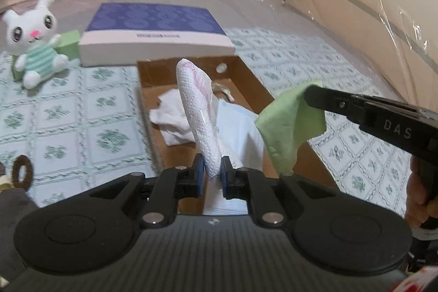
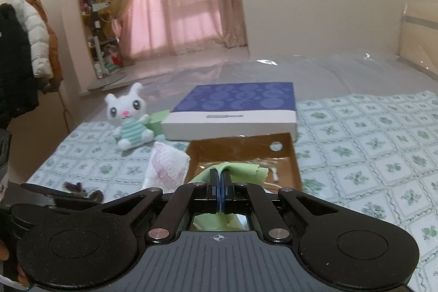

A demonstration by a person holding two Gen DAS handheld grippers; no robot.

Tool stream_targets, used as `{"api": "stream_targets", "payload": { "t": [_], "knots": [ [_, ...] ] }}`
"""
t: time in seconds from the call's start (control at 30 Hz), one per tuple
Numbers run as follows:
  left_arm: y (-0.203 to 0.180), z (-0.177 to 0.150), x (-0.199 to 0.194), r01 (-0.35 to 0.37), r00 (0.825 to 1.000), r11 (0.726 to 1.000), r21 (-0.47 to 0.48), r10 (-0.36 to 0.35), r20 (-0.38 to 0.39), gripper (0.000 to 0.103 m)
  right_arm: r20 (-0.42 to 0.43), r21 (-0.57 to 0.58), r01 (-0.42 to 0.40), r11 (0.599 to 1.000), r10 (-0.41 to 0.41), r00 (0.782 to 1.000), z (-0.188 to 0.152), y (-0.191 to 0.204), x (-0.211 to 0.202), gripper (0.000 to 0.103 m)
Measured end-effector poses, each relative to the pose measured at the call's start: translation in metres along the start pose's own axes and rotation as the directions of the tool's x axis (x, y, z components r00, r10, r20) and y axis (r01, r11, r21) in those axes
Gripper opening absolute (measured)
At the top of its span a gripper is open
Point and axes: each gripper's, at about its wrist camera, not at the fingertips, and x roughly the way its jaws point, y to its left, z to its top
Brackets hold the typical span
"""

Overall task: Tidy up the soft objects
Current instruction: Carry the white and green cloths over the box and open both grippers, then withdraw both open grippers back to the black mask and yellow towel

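Observation:
My left gripper (image 1: 211, 166) is shut on a white dotted tissue pack (image 1: 198, 106) and holds it upright over the open brown cardboard box (image 1: 243, 78). My right gripper (image 2: 219, 175) is shut on a green cloth (image 2: 243, 171) that hangs over the box's right side; the cloth (image 1: 290, 125) and the right gripper (image 1: 309, 96) also show in the left wrist view. A white cloth (image 1: 172, 116) and a pale blue packet (image 1: 238, 125) lie inside the box. The tissue pack (image 2: 167, 166) shows left of the box (image 2: 241, 149) in the right wrist view.
A white plush rabbit (image 1: 34, 43) in green stripes leans on a green block (image 1: 68, 41) at the far left. A blue-and-white flat box (image 1: 156, 32) lies behind the cardboard box. A brown ring (image 1: 22, 171) lies near left. The bed has a green-patterned sheet (image 1: 82, 111).

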Motion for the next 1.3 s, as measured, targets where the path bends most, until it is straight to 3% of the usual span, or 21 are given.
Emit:
{"api": "stream_targets", "payload": {
  "t": [0.3, 0.77, 0.87, 1.0, 1.3],
  "knots": [
    [-0.010, 0.001, 0.037, -0.021, 0.998, 0.999, 0.050, 0.024, -0.053, 0.029, -0.026, 0.038, 0.030, 0.999, -0.029, 0.999, -0.008, -0.021, 0.003, 0.001],
    [0.000, 0.001, 0.026, -0.042, 0.998, 0.998, 0.046, 0.044, -0.046, 0.035, -0.051, 0.038, 0.052, 0.998, -0.050, 0.997, -0.005, -0.021, 0.012, 0.003],
    [0.000, 0.000, 0.022, -0.032, 0.998, 0.999, 0.044, 0.034, -0.044, 0.037, -0.062, 0.041, 0.051, 0.998, -0.048, 0.997, -0.006, -0.023, 0.015, 0.010],
    [0.000, -0.001, 0.018, -0.026, 0.999, 0.999, 0.041, 0.028, -0.043, 0.038, -0.059, 0.058, 0.059, 0.997, -0.056, 0.997, -0.009, -0.026, 0.013, 0.045],
    [-0.003, -0.002, 0.009, -0.013, 0.999, 0.999, 0.042, 0.015, -0.036, 0.042, -0.111, 0.134, 0.081, 0.988, -0.067, 0.992, -0.018, -0.036, 0.004, 0.048]
  ]
}}
